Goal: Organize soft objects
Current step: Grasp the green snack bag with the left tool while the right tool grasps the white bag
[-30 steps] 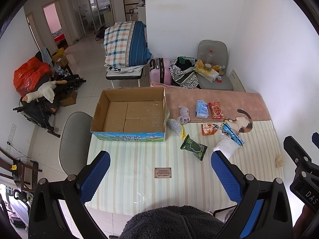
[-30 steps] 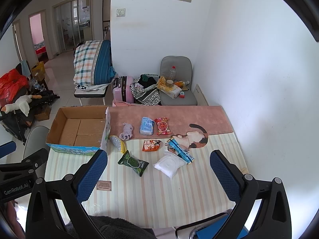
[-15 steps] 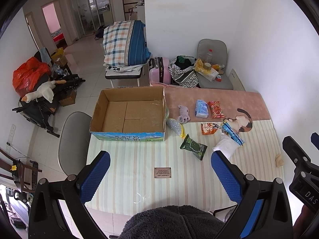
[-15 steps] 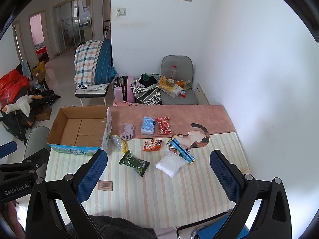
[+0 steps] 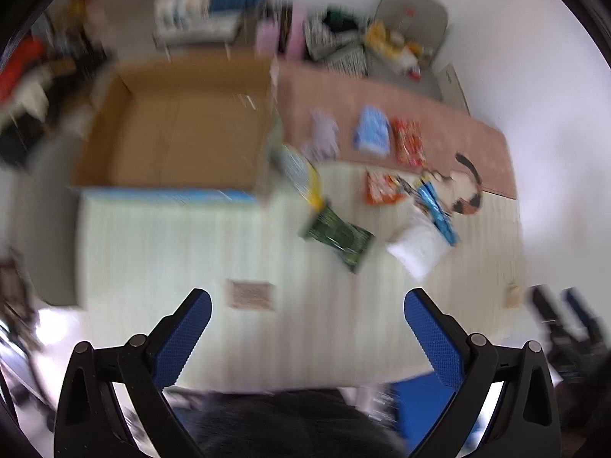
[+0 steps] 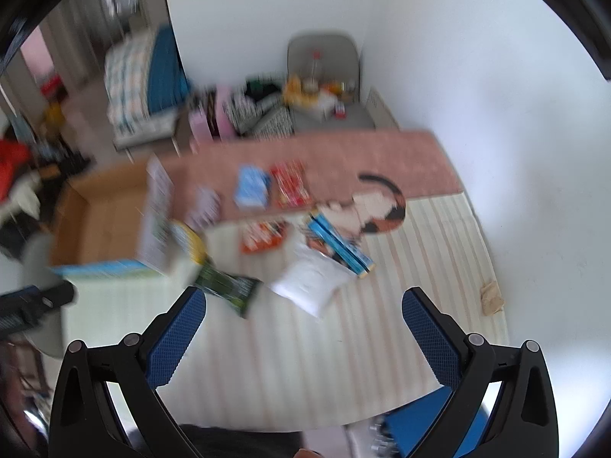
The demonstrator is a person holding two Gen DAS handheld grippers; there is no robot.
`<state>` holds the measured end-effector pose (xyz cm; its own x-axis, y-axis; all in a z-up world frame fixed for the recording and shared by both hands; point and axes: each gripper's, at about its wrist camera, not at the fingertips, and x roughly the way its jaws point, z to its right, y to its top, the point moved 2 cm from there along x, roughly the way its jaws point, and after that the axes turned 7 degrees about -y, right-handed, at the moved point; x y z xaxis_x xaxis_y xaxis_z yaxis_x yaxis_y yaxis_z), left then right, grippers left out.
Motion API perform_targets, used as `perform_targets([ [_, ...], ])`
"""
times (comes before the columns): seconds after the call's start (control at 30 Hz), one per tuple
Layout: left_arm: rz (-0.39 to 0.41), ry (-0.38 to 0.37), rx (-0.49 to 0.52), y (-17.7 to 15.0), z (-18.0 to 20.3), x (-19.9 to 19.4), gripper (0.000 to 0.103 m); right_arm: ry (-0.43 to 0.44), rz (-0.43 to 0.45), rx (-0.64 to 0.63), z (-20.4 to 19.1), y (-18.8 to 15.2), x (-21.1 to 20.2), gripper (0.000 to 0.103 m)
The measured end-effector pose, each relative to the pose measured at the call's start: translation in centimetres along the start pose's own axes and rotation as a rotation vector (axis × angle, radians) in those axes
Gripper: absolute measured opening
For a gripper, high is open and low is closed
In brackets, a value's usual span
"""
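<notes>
Both views blurry, so aim = guesswork. Left gripper (image 5: pixel 307 307) and right gripper (image 6: pixel 303 305) spread wide, nothing held, above striped table (image 5: pixel 191 267). Snack packs bunched: green bag (image 5: pixel 338 234) touching yellow bag (image 5: pixel 301 171), white pouch (image 6: pixel 311 280) under blue pack (image 6: pixel 340 246). Risk imo: grab two at once, or knock one off. Box (image 5: pixel 179 133) beside them, looks empty.

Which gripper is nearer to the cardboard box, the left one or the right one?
Left, probably. The left gripper hangs open above the table, with the cardboard box ahead, slightly left. The right gripper is open farther right, with the box far on its left.
</notes>
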<state>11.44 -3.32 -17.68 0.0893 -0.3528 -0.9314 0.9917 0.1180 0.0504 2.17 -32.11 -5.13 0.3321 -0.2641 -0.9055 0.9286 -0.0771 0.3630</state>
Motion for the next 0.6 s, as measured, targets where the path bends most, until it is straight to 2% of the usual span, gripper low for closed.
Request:
perform_targets([
  [0.1, -0.107, -0.039, -0.087, 1.4, -0.1, 6.3, 0.102, -0.013, -0.101, -0.035, -0.1, 0.2, 6.9, 0.103],
  [0.2, -0.203, -0.054, -0.155, 2.2, 0.3, 11.6, 0.093, 0.020, -0.196, -0.108, -0.6, -0.1, 13.6, 0.103],
  [0.3, -0.279, -0.082, -0.241, 3.1, 0.5, 16.4, 0.093, -0.004, -0.283, -0.161, -0.8, -0.4, 19.3, 0.103],
  [0.4, -0.320, -0.085, -0.314, 3.8, 0.4, 20.2, 0.093, 0.041, -0.398, -0.087, -0.3, -0.3, 24.2, 0.103],
  [0.47, -0.348, -0.095, -0.356, 4.4, 0.1, 22.0, 0.093, 0.078, -0.486, 0.016, 0.2, -0.4, 27.4, 0.103],
  [0.53, -0.383, -0.101, -0.407, 4.8, -0.2, 24.4, 0.093, 0.105, -0.548, 0.114, 0.5, -0.6, 29.7, 0.103],
  [0.6, -0.412, -0.089, -0.428, 5.0, -0.3, 26.0, 0.093, 0.128, -0.574, 0.179, 0.5, -0.8, 31.4, 0.103],
])
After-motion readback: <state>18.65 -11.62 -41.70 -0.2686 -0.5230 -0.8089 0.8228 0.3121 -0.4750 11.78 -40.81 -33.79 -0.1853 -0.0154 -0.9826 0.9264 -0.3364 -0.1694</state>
